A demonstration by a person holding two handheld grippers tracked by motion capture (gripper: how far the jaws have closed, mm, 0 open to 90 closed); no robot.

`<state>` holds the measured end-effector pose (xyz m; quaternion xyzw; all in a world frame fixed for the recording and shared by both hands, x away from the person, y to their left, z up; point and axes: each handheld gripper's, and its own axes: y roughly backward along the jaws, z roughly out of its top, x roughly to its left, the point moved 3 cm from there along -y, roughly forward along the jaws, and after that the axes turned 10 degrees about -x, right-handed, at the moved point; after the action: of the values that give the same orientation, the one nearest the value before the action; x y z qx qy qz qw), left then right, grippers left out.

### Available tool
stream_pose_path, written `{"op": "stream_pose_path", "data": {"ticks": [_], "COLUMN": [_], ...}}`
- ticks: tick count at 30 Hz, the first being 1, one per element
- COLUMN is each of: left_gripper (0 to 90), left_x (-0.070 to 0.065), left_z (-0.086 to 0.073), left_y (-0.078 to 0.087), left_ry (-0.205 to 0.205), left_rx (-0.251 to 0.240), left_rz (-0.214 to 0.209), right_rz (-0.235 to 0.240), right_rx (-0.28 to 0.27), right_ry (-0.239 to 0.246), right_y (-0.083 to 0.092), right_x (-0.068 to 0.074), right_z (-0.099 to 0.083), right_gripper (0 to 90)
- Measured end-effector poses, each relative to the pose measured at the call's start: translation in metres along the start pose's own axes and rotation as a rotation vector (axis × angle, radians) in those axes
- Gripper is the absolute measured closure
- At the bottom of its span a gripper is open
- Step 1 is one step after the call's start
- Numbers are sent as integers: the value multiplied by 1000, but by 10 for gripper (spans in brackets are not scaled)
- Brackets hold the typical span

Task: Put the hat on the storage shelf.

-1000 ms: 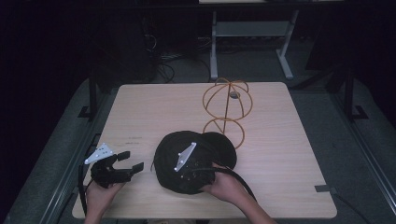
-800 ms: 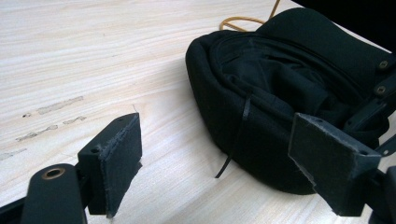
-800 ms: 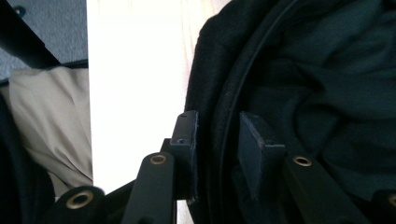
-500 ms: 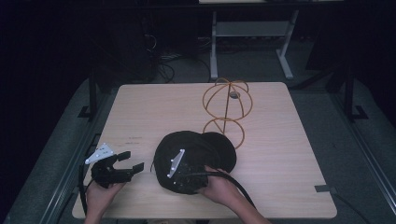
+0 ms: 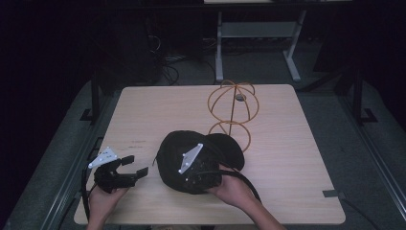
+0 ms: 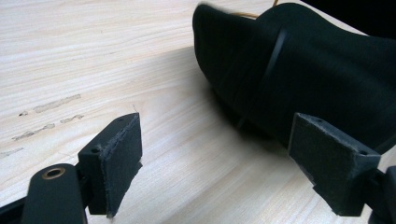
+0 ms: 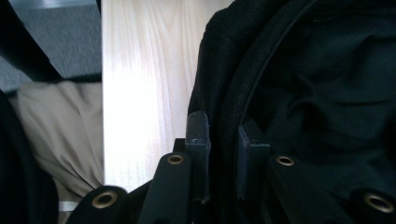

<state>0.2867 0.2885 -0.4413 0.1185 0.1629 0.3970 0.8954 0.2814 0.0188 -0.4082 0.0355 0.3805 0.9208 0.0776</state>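
The right gripper (image 7: 223,154) is clenched on the rim of the black cap (image 7: 327,93): in the right gripper view one pad stands outside the cap's edge and the other inside it, and the fabric is pinched between them. Its jaws have just been closing on this edge. In the high view this gripper (image 5: 191,179) lies over the near side of the cap (image 5: 198,160), with its grey plate on top, and the right hand (image 5: 234,189) holds it from the near edge of the table (image 5: 297,158). The left gripper (image 6: 229,163) is released; its two pads stand far apart with bare wood between them, and nothing is held. In the high view it (image 5: 134,167) rests low over the table's near left part, in the left hand (image 5: 103,199), and it points toward the cap, which is near but apart from it. The cap lies at the near middle of the table. Its brim points away, toward the orange wire stand (image 5: 233,112), and the brim reaches the stand's base ring. In the left gripper view the cap (image 6: 299,79) lies beyond the open pads, at the upper right.
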Motion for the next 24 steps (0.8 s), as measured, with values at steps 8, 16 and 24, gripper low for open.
{"op": "stream_pose_path", "data": {"ticks": [8, 16, 24], "left_gripper": [169, 169, 168], "left_x": [-5, -18, -39], "left_z": [2, 9, 18], "left_y": [0, -1, -5], "left_ry": [-9, -28, -89], "left_rx": [-8, -41, -81], "left_rz": [-20, -87, -171], "right_rz": [8, 32, 35], "right_rx": [-77, -133, -158], "right_ry": [-24, -36, -44], "right_y": [30, 48, 58], "right_x": [-6, -9, -16], "right_z": [11, 18, 24], "right_gripper": [765, 765, 765]}}
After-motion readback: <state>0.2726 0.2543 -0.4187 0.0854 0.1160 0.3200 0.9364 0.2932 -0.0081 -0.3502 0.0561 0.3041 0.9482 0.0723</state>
